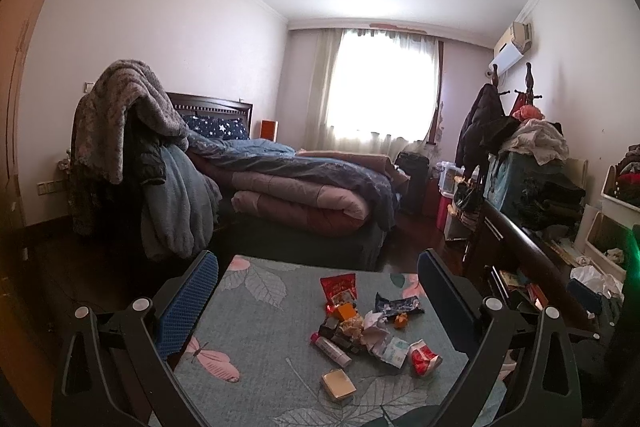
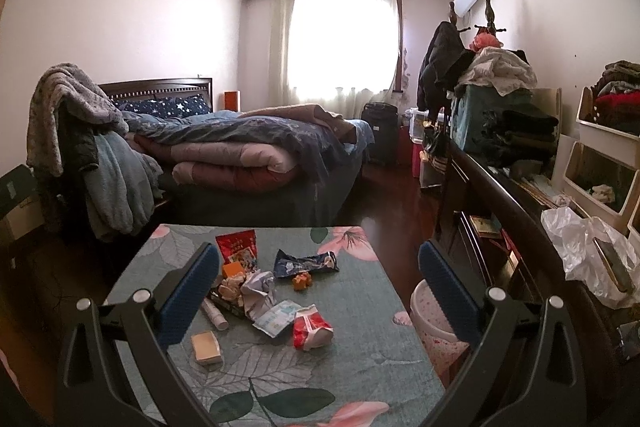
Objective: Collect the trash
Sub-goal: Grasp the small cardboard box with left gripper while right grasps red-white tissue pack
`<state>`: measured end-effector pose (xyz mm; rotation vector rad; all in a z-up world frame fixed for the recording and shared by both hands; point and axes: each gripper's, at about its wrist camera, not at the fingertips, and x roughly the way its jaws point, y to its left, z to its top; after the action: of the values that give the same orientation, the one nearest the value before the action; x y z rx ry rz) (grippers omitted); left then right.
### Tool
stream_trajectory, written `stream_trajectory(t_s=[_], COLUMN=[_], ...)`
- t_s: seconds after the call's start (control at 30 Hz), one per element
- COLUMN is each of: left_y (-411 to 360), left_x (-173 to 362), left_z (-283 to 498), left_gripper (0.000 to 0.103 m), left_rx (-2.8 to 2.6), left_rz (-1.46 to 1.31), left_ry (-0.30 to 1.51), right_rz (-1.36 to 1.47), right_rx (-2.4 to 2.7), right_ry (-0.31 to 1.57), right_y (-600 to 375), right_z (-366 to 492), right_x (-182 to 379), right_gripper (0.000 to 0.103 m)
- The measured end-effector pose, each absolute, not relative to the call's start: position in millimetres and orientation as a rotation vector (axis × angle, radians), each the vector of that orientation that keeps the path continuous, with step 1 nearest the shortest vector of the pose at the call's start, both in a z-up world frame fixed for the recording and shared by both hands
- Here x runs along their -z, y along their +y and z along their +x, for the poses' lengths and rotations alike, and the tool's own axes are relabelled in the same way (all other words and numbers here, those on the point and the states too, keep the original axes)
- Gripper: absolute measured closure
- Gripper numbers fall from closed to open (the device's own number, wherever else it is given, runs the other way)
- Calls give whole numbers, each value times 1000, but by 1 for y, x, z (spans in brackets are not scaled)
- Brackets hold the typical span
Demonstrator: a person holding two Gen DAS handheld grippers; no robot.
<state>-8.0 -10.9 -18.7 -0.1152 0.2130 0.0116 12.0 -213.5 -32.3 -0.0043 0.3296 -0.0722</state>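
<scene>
A pile of trash lies on a table with a green floral cloth (image 1: 256, 347) (image 2: 360, 355): a red snack bag (image 1: 339, 287) (image 2: 237, 243), a dark blue wrapper (image 1: 398, 305) (image 2: 306, 262), crumpled paper (image 1: 372, 327) (image 2: 258, 289), a crushed red and white packet (image 1: 425, 357) (image 2: 311, 327), a white tube (image 1: 332, 347) (image 2: 214, 314) and a small tan box (image 1: 338, 385) (image 2: 206, 347). My left gripper (image 1: 318, 291) hovers open above the pile. My right gripper (image 2: 320, 283) is open too, held over the table's right half.
A pale waste bin (image 2: 434, 327) stands on the floor by the table's right edge. A dark dresser (image 2: 500, 211) with a plastic bag (image 2: 580, 251) and piled clothes runs along the right wall. Beyond the table sit a bed (image 1: 304, 187) and a chair draped in blankets (image 1: 132, 147).
</scene>
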Motion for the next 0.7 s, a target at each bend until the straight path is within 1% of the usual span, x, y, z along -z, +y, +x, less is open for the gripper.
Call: stream_trajectory(t_s=[0.1,0.17,0.33,0.53,0.7], left_y=[-12,-15,-28,-54,-63], left_x=[34,52,104,167,211], left_z=[16,33,84,137,160], left_gripper=[4,4,4,4,4], left_rx=[-16,-20,-19,-9,-21], left_rz=[-111,-106,-100,-30,-4], left_ry=[283,356,546,742,884], right_rz=[-15,-33,-58,-57,-33], right_rx=[81,81,69,84,86], right_ry=[377,445,578,686,753], right_y=[-217,-216,-220,-233,-248], right_z=[27,45,83,115,132], right_x=[52,72,120,166,187], right_gripper=[3,3,3,3,3])
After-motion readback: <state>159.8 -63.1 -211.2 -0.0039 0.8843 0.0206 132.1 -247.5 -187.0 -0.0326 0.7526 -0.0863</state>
